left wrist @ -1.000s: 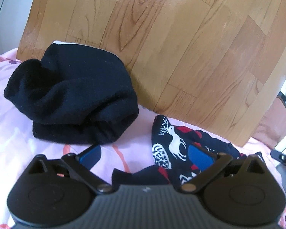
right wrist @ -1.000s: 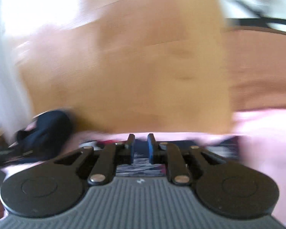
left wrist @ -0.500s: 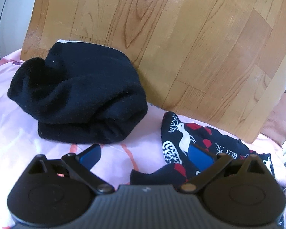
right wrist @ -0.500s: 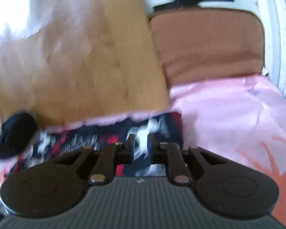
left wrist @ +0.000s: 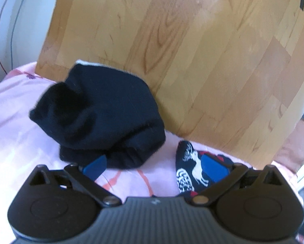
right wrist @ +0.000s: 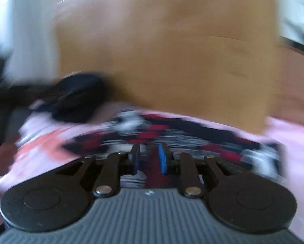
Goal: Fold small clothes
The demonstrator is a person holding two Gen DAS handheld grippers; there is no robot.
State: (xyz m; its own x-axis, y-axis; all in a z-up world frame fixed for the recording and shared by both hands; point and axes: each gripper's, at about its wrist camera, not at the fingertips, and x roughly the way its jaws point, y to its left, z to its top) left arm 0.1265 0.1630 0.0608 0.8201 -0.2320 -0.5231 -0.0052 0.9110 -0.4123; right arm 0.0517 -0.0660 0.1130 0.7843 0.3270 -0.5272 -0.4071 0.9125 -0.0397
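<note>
Both tools level: left [left wrist: 154, 167] spread, right [right wrist: 148, 158] narrowed.

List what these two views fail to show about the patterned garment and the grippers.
- Patterned garment, left wrist view: its near part hidden behind the left gripper; full shape unknown.
- Patterned garment, right wrist view: motion blur smears the print and edges.
- Right gripper: fingers slightly apart, but blur hides whether they pinch fabric.
- Black garment: folds unreadable, too dark.

right view motion-blurred | patterned sock [right wrist: 172, 130] smeared | right gripper [right wrist: 148, 158] grip perhaps empty, unclear
</note>
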